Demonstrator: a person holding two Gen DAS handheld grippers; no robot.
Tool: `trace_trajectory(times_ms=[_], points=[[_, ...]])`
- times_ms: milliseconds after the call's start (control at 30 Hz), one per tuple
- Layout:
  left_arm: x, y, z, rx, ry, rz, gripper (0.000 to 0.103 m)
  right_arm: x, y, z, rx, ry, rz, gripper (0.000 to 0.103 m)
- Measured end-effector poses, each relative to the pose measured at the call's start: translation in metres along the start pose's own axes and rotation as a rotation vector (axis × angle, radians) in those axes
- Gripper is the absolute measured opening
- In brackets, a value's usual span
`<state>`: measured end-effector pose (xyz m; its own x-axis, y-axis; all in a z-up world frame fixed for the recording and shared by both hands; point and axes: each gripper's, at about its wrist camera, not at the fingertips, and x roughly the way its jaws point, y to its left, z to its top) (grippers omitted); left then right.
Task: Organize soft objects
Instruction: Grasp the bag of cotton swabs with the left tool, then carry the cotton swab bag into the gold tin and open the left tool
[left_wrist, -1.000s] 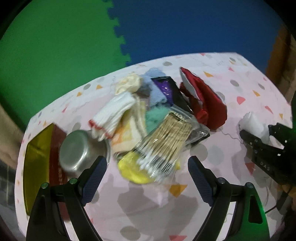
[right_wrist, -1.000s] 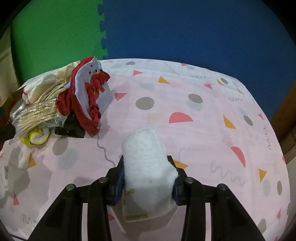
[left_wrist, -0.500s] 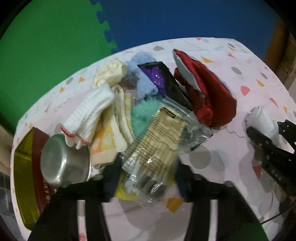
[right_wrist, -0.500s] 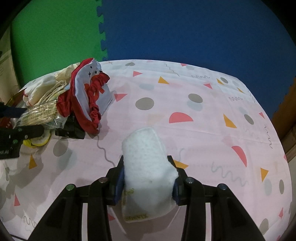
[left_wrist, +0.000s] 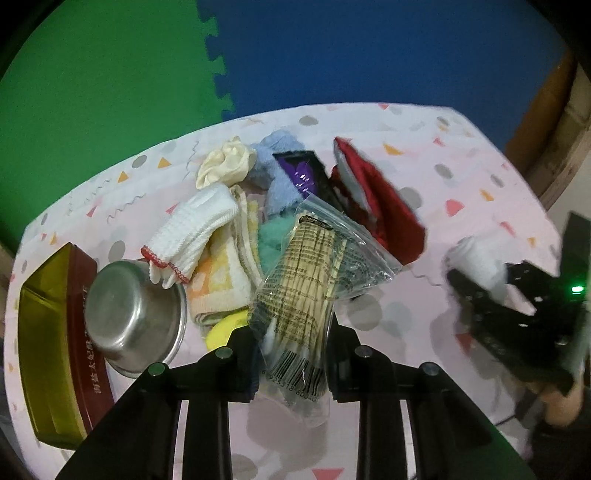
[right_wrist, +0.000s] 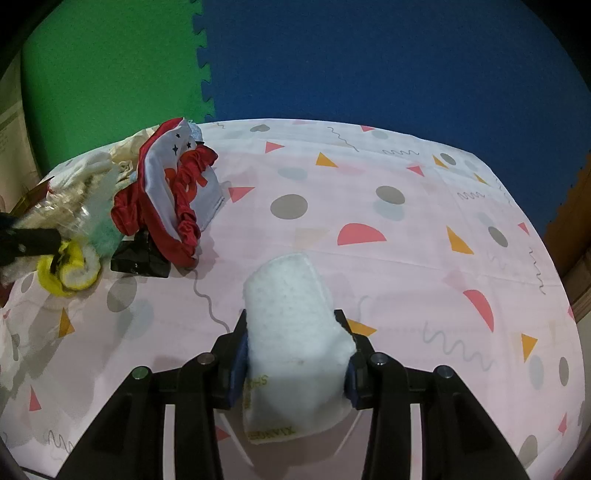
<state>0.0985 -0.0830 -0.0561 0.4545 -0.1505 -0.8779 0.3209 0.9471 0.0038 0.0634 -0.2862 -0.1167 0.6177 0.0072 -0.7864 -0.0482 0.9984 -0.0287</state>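
A clear bag of cotton swabs (left_wrist: 306, 280) stands tilted up between the jaws of my left gripper (left_wrist: 291, 354), which are closing with both pads pressed on its lower end. Behind it lies the pile: a white sock (left_wrist: 195, 229), a cream cloth (left_wrist: 227, 164), a blue fuzzy sock (left_wrist: 277, 177), a teal fuzzy piece (left_wrist: 273, 240), an orange-yellow towel (left_wrist: 221, 280) and a red cloth (left_wrist: 384, 206). My right gripper (right_wrist: 291, 350) is shut on a folded white pad (right_wrist: 288, 306) just above the pink tablecloth (right_wrist: 406, 221).
A steel bowl (left_wrist: 133, 314) leans on a red and gold tin (left_wrist: 48, 365) at the left. A purple packet (left_wrist: 301, 171) and a yellow sponge (left_wrist: 225, 328) sit in the pile. The table's right edge meets a wooden frame (left_wrist: 554, 140).
My left gripper went from wide open to closed on the swab bag, and the bag has tipped up off the pile. The right gripper and its white pad have stayed still.
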Motion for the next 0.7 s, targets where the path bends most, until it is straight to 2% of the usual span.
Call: trace_trajectory(times_ms=[200, 400, 600, 700], points=[[-0.028, 0.012, 0.003, -0.051, -0.024, -0.074, 0.025, 0.000, 0.000, 0.000, 0.000, 0.000, -0.001, 0.042], [-0.048, 0.035, 0.007, -0.111, -0.053, -0.099, 0.025, 0.000, 0.000, 0.000, 0.001, 0.000, 0.000, 0.042], [-0.060, 0.074, 0.005, -0.174, -0.080, -0.022, 0.025, 0.000, 0.000, 0.000, 0.001, 0.001, -0.001, 0.042], [-0.062, 0.103, -0.002, -0.215, -0.088, 0.051, 0.025, 0.000, 0.000, 0.000, 0.001, 0.001, -0.001, 0.042]])
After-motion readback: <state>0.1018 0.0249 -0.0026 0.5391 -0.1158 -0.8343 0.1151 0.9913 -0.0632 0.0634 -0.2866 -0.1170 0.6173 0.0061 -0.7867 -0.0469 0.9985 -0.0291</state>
